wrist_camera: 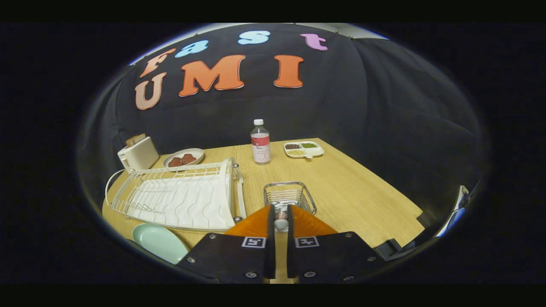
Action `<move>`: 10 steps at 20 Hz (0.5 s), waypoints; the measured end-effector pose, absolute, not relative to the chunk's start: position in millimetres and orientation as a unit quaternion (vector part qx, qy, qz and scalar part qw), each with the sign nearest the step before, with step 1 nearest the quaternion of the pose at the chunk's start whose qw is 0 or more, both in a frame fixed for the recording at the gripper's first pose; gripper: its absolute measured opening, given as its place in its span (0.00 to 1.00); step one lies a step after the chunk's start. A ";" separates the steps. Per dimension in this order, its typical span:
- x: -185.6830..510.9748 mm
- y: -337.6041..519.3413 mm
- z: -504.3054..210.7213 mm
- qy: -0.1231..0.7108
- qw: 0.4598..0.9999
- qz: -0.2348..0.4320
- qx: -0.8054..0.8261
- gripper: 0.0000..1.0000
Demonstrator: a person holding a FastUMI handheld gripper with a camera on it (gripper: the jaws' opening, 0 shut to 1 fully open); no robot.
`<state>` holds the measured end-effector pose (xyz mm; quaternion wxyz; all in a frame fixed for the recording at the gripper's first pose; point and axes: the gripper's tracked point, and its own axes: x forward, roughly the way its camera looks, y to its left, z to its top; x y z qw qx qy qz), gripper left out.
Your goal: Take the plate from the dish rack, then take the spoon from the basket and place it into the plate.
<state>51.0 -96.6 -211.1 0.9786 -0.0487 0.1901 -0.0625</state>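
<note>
The gripper (280,215) hung low over the wooden table (354,187), its fingers (270,221) drawn close with only a narrow gap between them. In that gap sat the spoon (281,221), its rounded metal end caught between the two tips, and both fingers looked to be pressing on it. Just ahead of the fingertips stood the small wire basket (290,196), so the spoon was held right at the basket's near rim, though I could not tell whether it still touched the wire.

The pale green plate (158,242) lay flat on the table, off to the left of the fingers and nearer than the basket, just in front of the white dish rack (179,194). The rack sat left of the basket.

Beyond the basket stood a clear bottle (260,143) with a white cap, upright. To its right was a small divided tray (303,149) with dark, green and yellowish fillings. Behind the rack were a white toaster (138,153) with bread sticking out and a round dish (184,157) holding reddish-brown pieces.
</note>
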 end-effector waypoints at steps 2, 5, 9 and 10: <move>49.1 -99.2 -208.7 0.190 0.979 -0.068 -0.044 0.10; 43.6 -98.5 -198.6 0.183 0.979 -0.067 -0.051 0.09; 37.4 -94.3 -179.9 0.167 0.982 -0.071 -0.047 0.08; 34.4 -93.5 -175.7 0.163 0.983 -0.073 -0.047 0.07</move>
